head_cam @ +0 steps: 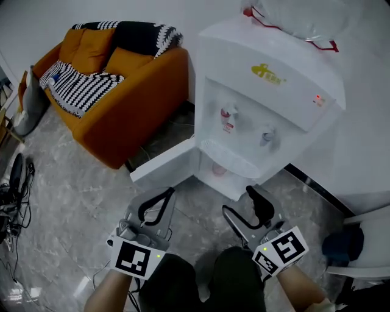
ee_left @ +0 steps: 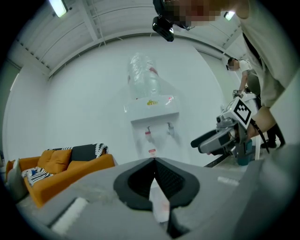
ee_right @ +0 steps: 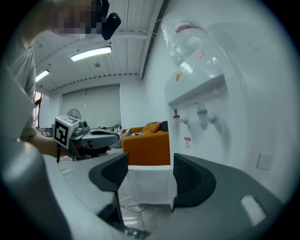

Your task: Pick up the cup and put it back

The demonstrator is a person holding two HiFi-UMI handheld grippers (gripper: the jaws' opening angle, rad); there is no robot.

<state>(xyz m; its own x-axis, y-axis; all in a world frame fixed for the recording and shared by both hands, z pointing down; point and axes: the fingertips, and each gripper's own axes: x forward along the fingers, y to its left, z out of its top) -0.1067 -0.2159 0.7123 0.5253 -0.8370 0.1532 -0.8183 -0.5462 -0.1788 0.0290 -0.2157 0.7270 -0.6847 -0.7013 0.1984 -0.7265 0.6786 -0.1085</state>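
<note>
Both tools matter: left hand-held gripper [ee_left: 153, 161] pressed together, right hand-held gripper [ee_right: 150, 164] spread and empty, so centre it squarely around the cup [head_cam: 219, 170] inside the water dispenser [head_cam: 286, 91].

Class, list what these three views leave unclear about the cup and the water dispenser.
- Head view: a small pale shape in the water dispenser's lower compartment, too small to call a cup.
- Left gripper view: the left gripper's closed jaws cover that compartment.
- Right gripper view: the right gripper's jaw covers it.
- Water bottle: cut off by head view's top edge.

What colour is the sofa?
Orange. The sofa shows best in the head view.
</note>
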